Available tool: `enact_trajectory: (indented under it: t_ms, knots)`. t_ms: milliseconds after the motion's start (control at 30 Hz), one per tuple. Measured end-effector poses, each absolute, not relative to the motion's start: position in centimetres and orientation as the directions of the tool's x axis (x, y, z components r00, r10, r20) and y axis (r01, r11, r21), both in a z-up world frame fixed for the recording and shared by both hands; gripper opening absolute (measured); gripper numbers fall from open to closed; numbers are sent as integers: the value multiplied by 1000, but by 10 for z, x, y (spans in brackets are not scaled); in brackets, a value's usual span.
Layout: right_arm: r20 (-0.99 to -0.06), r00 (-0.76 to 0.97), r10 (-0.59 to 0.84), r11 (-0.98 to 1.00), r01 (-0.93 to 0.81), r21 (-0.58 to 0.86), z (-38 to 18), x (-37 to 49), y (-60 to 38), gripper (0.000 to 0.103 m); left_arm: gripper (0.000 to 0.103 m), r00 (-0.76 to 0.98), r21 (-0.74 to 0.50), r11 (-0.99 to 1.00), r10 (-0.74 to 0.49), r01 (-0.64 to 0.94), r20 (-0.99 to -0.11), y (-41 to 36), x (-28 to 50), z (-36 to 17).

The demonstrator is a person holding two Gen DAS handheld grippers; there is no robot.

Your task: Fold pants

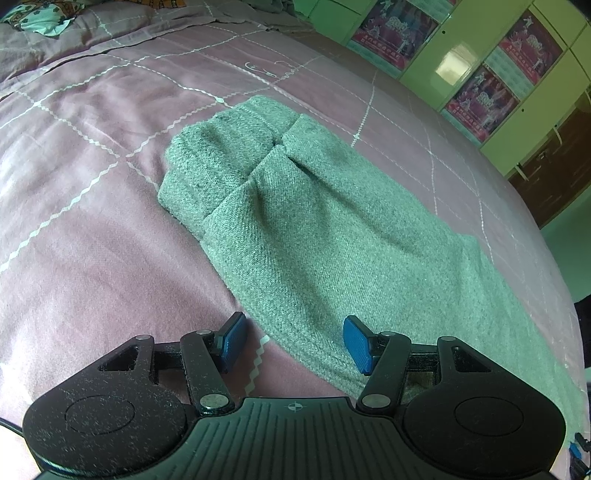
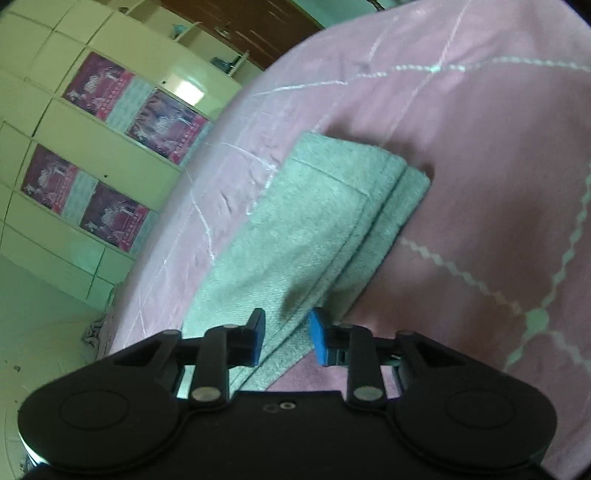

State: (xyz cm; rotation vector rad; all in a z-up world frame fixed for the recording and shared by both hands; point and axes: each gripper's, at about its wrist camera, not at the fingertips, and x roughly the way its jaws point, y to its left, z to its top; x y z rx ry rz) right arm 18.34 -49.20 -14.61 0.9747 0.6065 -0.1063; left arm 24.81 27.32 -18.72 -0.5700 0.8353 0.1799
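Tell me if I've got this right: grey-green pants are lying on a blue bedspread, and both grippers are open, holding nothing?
Not quite. The bedspread is pink with white lines, not blue, as the left wrist view shows; only the finger pads are blue. The rest holds: the pants lie on it, and the left gripper and right gripper are open, holding nothing.

Both wrist cameras look down close over the pants from opposite ends, sharing the bedspread and cupboards.

Bare bedspread left of pants; pillow far.
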Motion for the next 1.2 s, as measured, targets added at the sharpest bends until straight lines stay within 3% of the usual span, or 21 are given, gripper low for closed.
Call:
enact_trajectory:
  t_ms: [133, 367, 467, 567, 633, 700, 767, 933, 1200]
  knots:
    - [-533, 827, 180, 542, 368, 756, -153, 190, -499, 6, 59, 668, -409, 836, -70, -365, -741, 273, 247, -188]
    - [-496, 860, 117, 585, 344, 734, -140, 166, -491, 3, 59, 669, -413, 835, -74, -363, -740, 273, 246, -188]
    - [-533, 838, 117, 597, 370, 712, -151, 170, -492, 3, 59, 669, -413, 835, -75, -363, -739, 273, 245, -187]
    - [-523, 842, 134, 576, 364, 732, -150, 174, -491, 8, 59, 671, -410, 836, -70, -364, -738, 272, 245, -187]
    - [-497, 853, 160, 564, 334, 755, -144, 171, -485, 28, 59, 671, -399, 842, -60, -364, -739, 270, 246, -186]
    - [-473, 854, 217, 564, 286, 775, -141, 173, -473, 35, 62, 673, -398, 844, -60, -361, -737, 268, 246, -185]
    - [-450, 844, 293, 553, 234, 799, -141, 177, -457, 35, 68, 673, -394, 851, -65, -349, -737, 266, 248, -185]
    - [-464, 733, 497, 532, 165, 831, -154, 205, -400, 31, 71, 666, -365, 871, -59, -330, -743, 260, 251, -184]
    - [-500, 671, 547, 529, 186, 828, -164, 232, -368, 24, 72, 678, -390, 861, -73, -328, -731, 265, 248, -186]
